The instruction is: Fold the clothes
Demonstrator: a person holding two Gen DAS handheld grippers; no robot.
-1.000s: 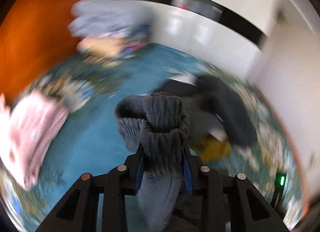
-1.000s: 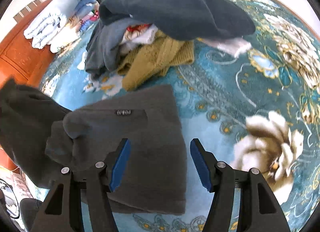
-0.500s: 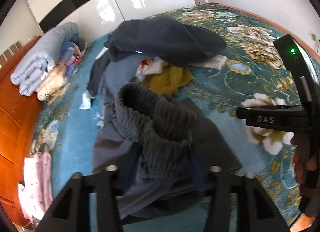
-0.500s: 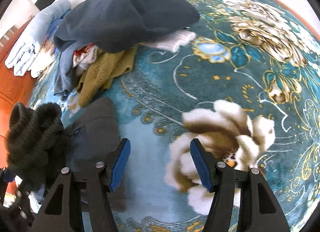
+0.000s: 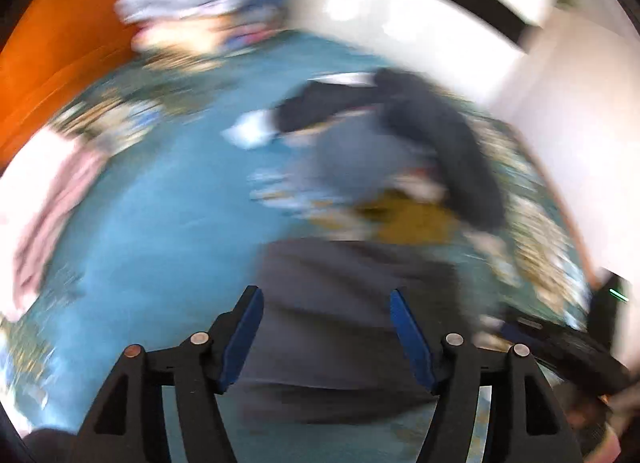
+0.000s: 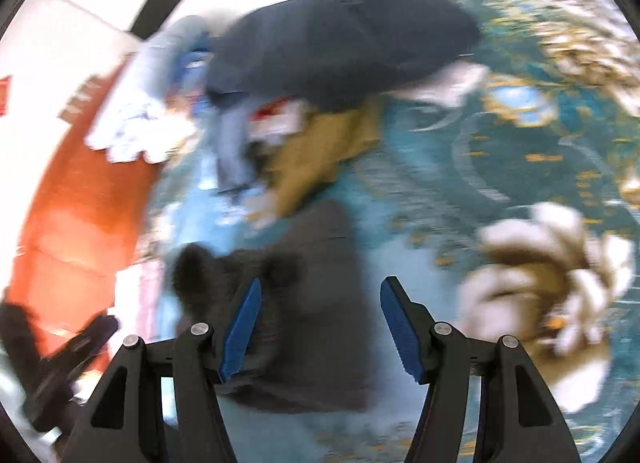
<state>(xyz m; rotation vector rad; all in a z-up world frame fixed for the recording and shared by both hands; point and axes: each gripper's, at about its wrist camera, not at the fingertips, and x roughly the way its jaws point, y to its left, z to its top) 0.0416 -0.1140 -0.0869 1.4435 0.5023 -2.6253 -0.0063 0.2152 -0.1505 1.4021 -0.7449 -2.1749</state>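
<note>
Trousers [image 5: 344,315], dark grey and already doubled over, lie flat on the bed [image 5: 160,231] right under my left claw [image 5: 326,333]. Its two blue pads stand wide apart with nothing between them, and they hover over the near part of the cloth without touching it. I judge the fold is laid and my left claw is free for the next grip. This view is badly smeared, so I cannot make out edges or seams. Beyond the trousers sits the unfolded heap [image 5: 420,167], with a mustard knit at its bottom and a dark garment on top. It is close enough that the far edge of my trousers nearly meets it. A pink garment [image 5: 44,199] lies off to the left side of the bed, and a pale folded stack [image 5: 188,3] rests near the orange headboard [image 5: 52,47].

From my right wrist, the trousers [image 6: 316,303] show as a long dark slab running away from me, its bunched ribbed waistband lumped up at the near left. My right claw [image 6: 320,327] is also spread open and empty, hanging above the slab's near end. I judge it is placed there to press or take the loose edge for another fold. The heap [image 6: 332,75] lies just past the far end, and the flowered bedspread [image 6: 540,167] is bare to the right, which looks the better side to work toward.
</note>
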